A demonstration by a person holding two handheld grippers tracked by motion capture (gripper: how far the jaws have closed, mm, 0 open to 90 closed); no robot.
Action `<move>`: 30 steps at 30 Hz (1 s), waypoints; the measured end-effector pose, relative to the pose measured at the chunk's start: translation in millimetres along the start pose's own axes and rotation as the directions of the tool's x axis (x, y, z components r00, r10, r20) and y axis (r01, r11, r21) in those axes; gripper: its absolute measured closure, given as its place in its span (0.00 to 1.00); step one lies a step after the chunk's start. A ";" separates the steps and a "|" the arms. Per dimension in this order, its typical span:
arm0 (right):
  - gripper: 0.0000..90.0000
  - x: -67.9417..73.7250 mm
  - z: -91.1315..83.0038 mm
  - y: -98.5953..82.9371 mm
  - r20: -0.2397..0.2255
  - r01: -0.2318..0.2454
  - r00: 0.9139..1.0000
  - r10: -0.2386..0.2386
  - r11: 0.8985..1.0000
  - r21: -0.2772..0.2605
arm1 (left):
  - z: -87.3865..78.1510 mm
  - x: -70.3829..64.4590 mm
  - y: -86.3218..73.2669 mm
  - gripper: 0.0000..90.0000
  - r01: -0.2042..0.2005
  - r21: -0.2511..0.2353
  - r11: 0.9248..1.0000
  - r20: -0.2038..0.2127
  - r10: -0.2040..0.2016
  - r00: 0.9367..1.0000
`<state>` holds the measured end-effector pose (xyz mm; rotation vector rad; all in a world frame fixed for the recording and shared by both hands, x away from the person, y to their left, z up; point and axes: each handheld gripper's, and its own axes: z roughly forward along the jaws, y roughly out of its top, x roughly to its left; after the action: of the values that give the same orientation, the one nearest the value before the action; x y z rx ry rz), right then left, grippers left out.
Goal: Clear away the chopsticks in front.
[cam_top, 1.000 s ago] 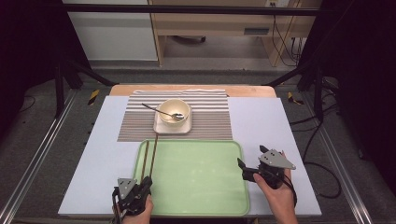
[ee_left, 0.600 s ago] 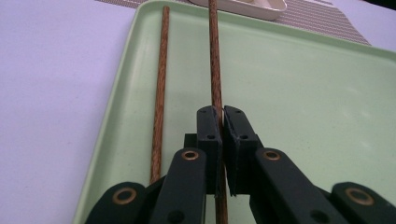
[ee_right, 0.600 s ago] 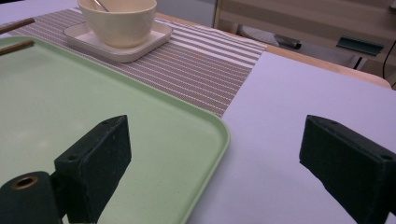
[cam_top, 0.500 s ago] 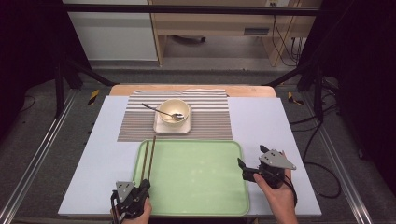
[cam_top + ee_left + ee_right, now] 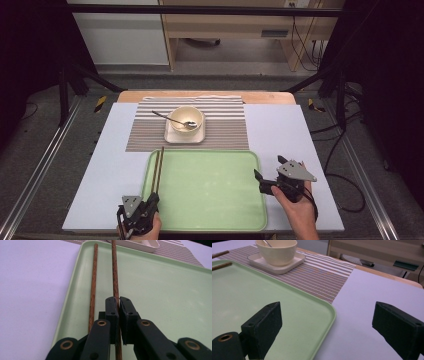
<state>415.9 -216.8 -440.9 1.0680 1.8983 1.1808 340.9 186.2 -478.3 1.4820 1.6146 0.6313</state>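
Tray: pale green plastic tray [image 5: 210,192] held two brown wooden chopsticks [image 5: 158,169] along its left edge.
Bowl: cream bowl [image 5: 187,119] held a metal spoon [image 5: 172,120].
Left hand-held gripper [image 5: 118,305]: clamped on one chopstick.
Right hand-held gripper [image 5: 329,325]: wide apart, holding nothing, over the tray's right rim.

Two chopsticks [image 5: 158,167], one tray [image 5: 210,220], one bowl [image 5: 186,118], one spoon [image 5: 175,120], one plate [image 5: 172,137], one striped mat [image 5: 227,130].

We have drawn the left tongs [image 5: 151,200] back toward the tabletop's near edge. They are clamped on one chopstick [image 5: 115,277].

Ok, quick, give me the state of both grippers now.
Left gripper: shut on one chopstick in the green tray.
Right gripper: open, holding nothing, at the tray's right edge.
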 end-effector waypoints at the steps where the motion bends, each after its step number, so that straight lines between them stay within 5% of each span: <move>1: 0.10 -0.1 -0.1 0.0 0.001 -0.001 1.000 0.001 1.000 0.000 | 0.7 0.6 1.0 0.95 0.003 0.002 1.000 0.000 -0.003 1.000; 30: 0.10 1.1 0.5 0.0 -0.007 0.005 1.000 -0.005 1.000 0.004 | 6.2 4.3 2.7 0.95 0.022 0.037 0.999 -0.025 -0.021 0.999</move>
<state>415.8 -215.6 -441.3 1.0621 1.9085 1.1793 347.7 189.8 -480.4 1.4868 1.6672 0.6122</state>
